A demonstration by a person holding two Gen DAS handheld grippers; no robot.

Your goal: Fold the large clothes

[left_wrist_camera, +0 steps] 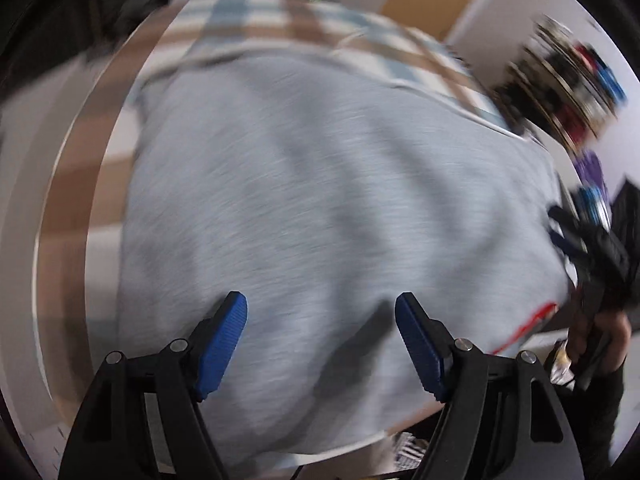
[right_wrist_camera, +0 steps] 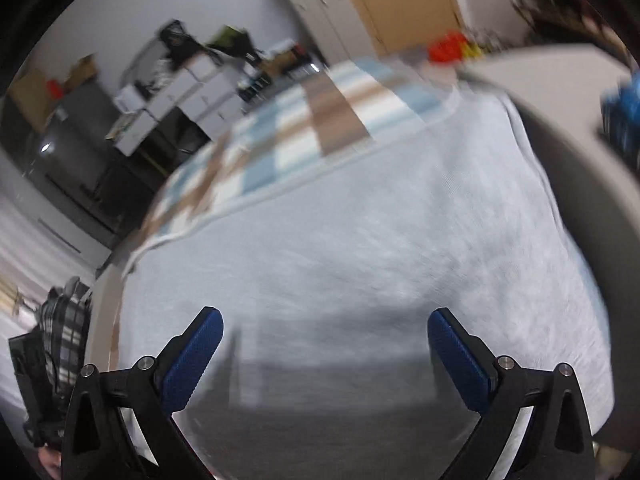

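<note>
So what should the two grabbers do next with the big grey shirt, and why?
Probably lower both onto the near edge of the grey shirt and pinch it. The left gripper and right gripper are both open and empty above the cloth, which lies spread over the checked blanket, not yet folded.

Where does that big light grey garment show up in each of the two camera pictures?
Left wrist view: the grey garment fills the middle, spread beyond the open left gripper.
Right wrist view: it covers the centre and lower right, beyond the open right gripper.
Shared landmark: the checked blue-and-brown cloth beyond its far edge.
</note>
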